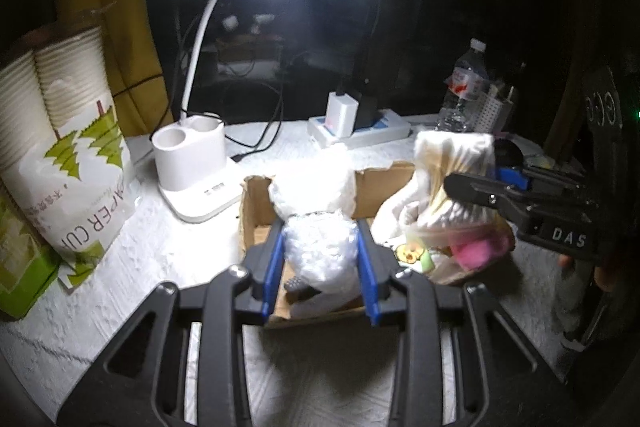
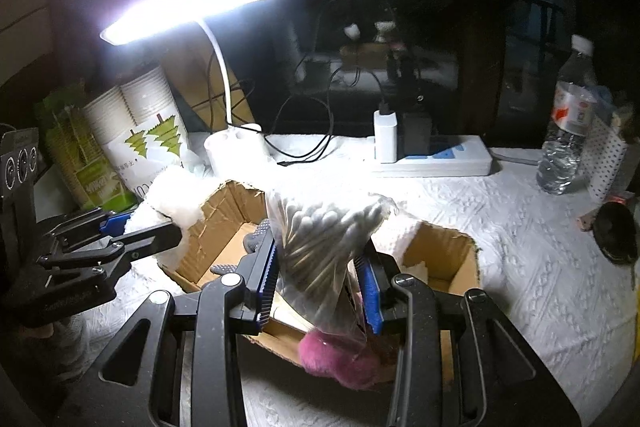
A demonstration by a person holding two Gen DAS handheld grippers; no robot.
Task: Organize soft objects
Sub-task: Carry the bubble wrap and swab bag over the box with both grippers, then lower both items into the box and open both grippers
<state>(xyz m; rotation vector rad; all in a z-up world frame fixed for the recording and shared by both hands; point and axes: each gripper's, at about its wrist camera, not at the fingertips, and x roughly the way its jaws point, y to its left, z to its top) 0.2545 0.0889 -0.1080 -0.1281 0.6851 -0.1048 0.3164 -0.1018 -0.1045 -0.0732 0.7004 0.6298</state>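
My left gripper [image 1: 320,251] is shut on a clear bag of white cotton balls [image 1: 318,227], held over the left part of an open cardboard box [image 1: 254,219]. The same bag shows as a white fluffy mass [image 2: 168,197] in the right wrist view, with the left gripper [image 2: 160,223] around it. My right gripper [image 2: 322,271] is shut on a clear bag of cotton swabs [image 2: 320,239] above the box [image 2: 444,251]; in the left wrist view that bag [image 1: 452,163] hangs at the right gripper [image 1: 480,183]. A pink fluffy thing [image 2: 340,359] lies in the box's near corner.
A lit white desk lamp [image 1: 200,155] stands behind the box. Packs of paper cups [image 1: 68,147] stand at the left. A power strip with chargers [image 2: 432,155] lies at the back, a water bottle [image 2: 568,123] and a perforated holder [image 2: 604,163] at the right. A dark round object [image 2: 616,231] lies at the far right.
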